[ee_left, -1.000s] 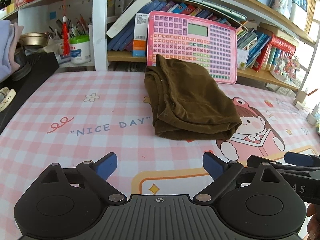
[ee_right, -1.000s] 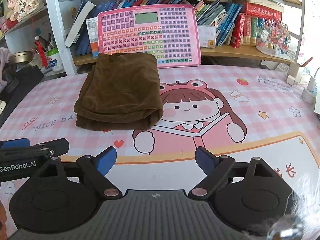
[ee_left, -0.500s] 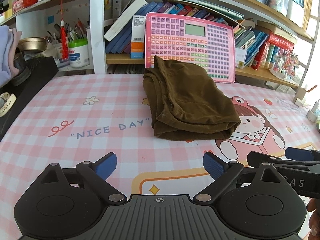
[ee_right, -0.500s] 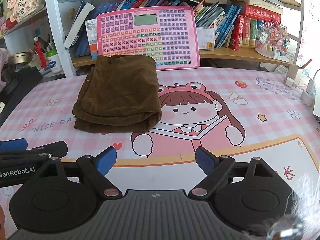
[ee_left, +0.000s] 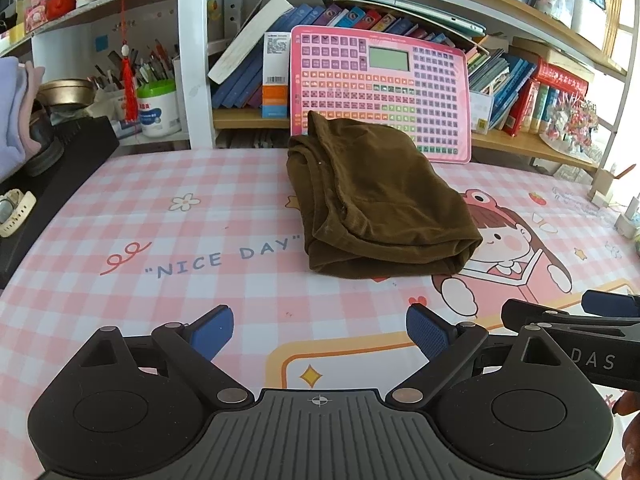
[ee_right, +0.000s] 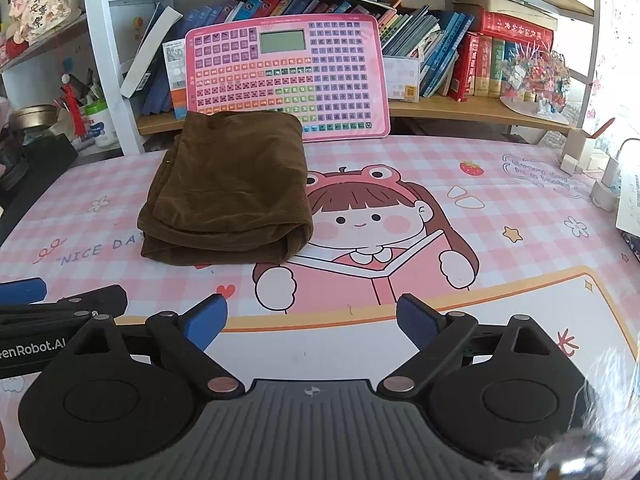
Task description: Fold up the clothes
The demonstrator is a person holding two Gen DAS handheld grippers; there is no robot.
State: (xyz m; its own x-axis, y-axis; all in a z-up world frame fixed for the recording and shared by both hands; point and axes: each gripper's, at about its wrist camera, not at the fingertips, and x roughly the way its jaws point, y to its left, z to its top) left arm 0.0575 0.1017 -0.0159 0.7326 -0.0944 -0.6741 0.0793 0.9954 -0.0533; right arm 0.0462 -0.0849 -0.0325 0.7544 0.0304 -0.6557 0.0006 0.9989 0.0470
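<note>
Two tools hover low over the near edge of the desk (ee_left: 120, 216), side by side and both tilted down toward it. The left tool (ee_left: 318, 330) has its blue pads spread wide with nothing between them. The right tool (ee_right: 310, 322) is also wide apart and empty; its jaws have just been opening a little further.

Well ahead of both, a brown garment (ee_left: 376, 200) lies folded into a thick rectangular bundle on the pink checked mat (ee_right: 500, 200) that covers the desk. Its rounded folded edge faces the tools, and stacked layers show along its left side. It sits partly over the words "NICE DAY" and touches the cartoon girl printed on the mat. The far end of the garment reaches a pink keyboard toy (ee_right: 288, 76), which stands leaning against the bookshelf (ee_right: 480, 108) behind the desk.

From the left wrist view, the right tool's arm shows at the lower right edge, with a fingertip of the person's hand (ee_left: 630, 432) just below it. Neither tool touches the garment.
</note>
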